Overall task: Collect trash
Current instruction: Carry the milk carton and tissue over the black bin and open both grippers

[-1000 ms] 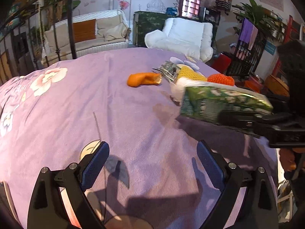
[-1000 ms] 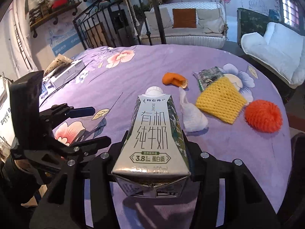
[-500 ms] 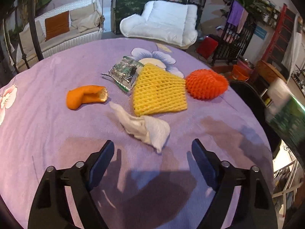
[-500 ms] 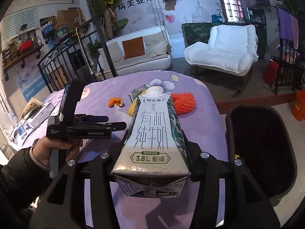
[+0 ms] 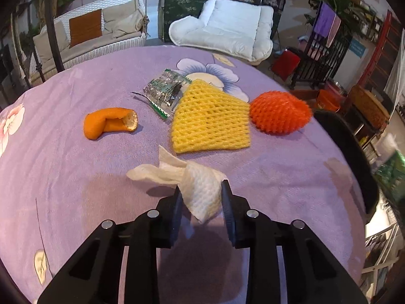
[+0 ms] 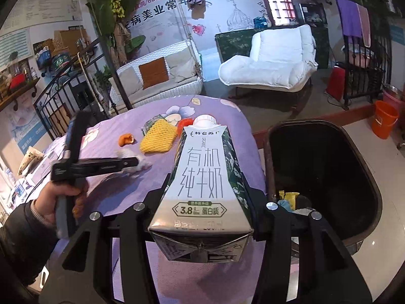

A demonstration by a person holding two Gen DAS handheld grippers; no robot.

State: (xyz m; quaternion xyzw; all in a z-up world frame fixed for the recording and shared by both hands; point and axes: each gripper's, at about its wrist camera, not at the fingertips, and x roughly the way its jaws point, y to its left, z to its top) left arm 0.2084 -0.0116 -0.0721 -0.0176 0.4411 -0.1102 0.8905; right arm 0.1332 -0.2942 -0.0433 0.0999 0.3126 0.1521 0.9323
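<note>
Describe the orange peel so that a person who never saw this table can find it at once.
On the purple flowered tablecloth, look left of the yellow foam net and the silver wrapper. The orange peel lies there alone. It is smooth, curled, and white inside at its torn end, unlike the spiky red-orange foam net on the far right.
</note>
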